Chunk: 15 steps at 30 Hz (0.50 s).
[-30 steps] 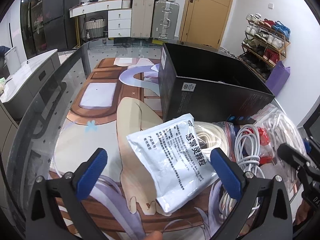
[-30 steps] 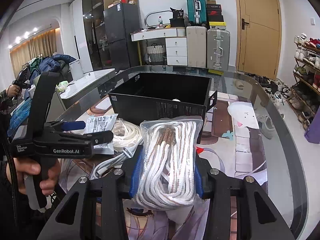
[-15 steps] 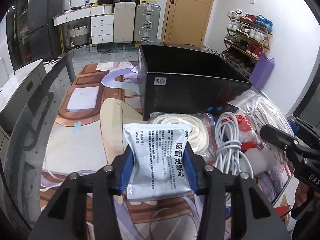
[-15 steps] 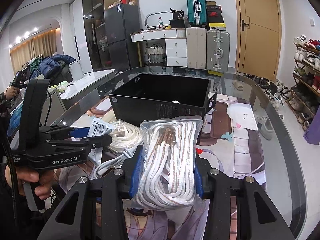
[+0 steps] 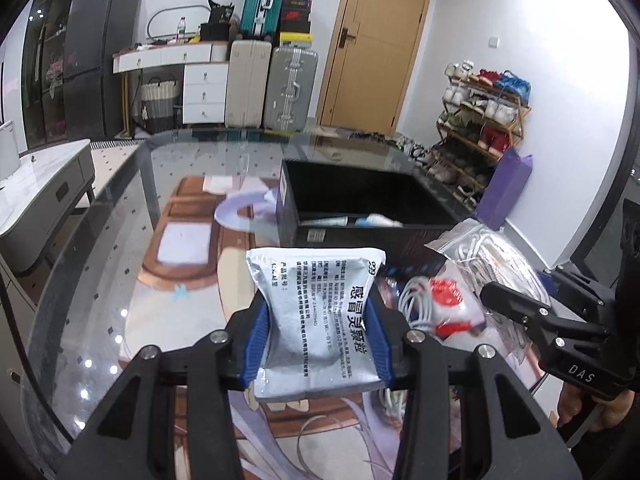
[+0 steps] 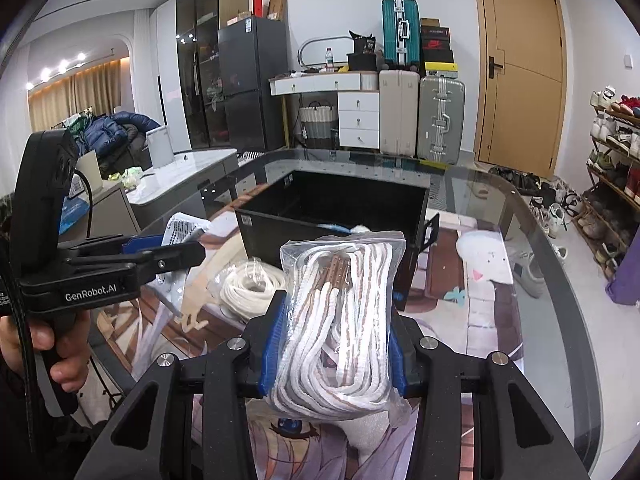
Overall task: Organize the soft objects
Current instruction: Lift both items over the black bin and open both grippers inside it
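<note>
My left gripper (image 5: 318, 342) is shut on a white medicine sachet pack (image 5: 320, 312) with black print, held above the table in front of the black box (image 5: 360, 236). My right gripper (image 6: 334, 344) is shut on a clear bag of white rope (image 6: 338, 320), held up before the same black box (image 6: 328, 236). The box is open on top and holds a few small white and blue items (image 5: 372, 221). A bag of cream cord (image 6: 250, 286) and a white cable bundle with a red tag (image 5: 436, 304) lie on the table.
The glass table (image 6: 540, 280) lies over a printed mat. Its curved edges run left and right. Suitcases (image 5: 260, 80), drawers and a door stand at the back, a shoe rack (image 5: 480, 120) at the right, a grey cabinet (image 5: 40, 184) at the left.
My left gripper closed on the sachet pack and lifted it off the pile toward the box. My right gripper kept its hold on the rope bag and rose slightly.
</note>
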{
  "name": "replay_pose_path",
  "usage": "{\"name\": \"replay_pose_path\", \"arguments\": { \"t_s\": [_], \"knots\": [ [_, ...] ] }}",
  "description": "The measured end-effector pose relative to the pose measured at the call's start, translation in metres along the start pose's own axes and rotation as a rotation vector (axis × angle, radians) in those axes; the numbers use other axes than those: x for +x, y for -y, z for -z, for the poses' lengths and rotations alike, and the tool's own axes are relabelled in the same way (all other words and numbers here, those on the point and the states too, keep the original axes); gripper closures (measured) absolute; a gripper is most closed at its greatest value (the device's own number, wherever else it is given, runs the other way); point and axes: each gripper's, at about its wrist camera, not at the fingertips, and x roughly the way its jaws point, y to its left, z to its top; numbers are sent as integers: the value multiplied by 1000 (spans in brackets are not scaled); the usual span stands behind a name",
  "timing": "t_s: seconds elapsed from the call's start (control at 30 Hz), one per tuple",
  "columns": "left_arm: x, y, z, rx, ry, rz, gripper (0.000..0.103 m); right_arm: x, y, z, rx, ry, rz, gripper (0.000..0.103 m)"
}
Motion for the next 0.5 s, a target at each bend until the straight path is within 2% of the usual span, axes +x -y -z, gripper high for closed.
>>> {"name": "replay_pose_path", "arguments": {
  "t_s": [0.5],
  "knots": [
    [2, 9, -49, 40, 39, 31, 60, 6, 10, -52, 29, 10, -12, 60]
  ]
}}
